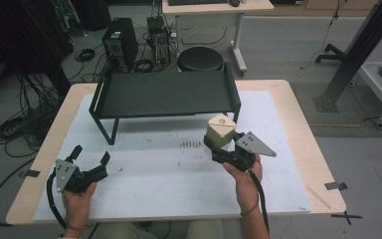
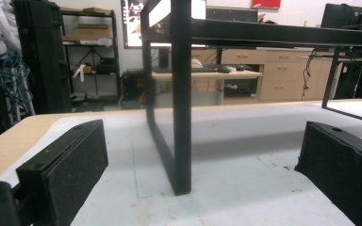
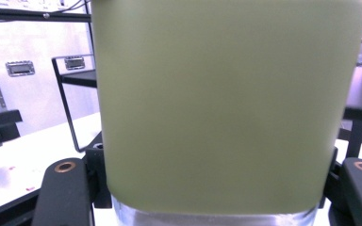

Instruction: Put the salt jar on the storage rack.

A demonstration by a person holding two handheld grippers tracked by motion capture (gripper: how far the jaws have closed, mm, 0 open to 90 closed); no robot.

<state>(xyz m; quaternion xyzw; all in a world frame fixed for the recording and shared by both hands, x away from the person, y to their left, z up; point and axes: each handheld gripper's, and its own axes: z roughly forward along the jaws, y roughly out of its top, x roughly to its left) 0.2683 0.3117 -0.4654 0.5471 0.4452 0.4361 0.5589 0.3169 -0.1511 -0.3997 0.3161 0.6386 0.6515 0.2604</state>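
While the black shelf rack (image 1: 164,94) stands across the far half of the white mat (image 1: 144,194), your load sits just short of its right end: the rack's right front corner lies directly behind the jar (image 1: 221,130), so the coming move, as I judge it, turns on clearing that raised front rail, up and forward. Your right gripper (image 1: 218,144) is the hand on the job; its jaws are clamped on the jar's lower body, and the jar stands upright, long axis vertical, top facing the high camera. It looks lifted off the mat rather than resting, though the gap beneath is hard to read. Your left gripper (image 1: 90,155) sits well apart near the mat's left front, jaws spread wide with nothing between them, pointing toward the rack's left leg (image 2: 181,94). The jar itself: pale olive-green, squarish with rounded shoulders, matte sides, a lighter flat lid bearing a small round mark, a clear band at its base (image 3: 212,217).
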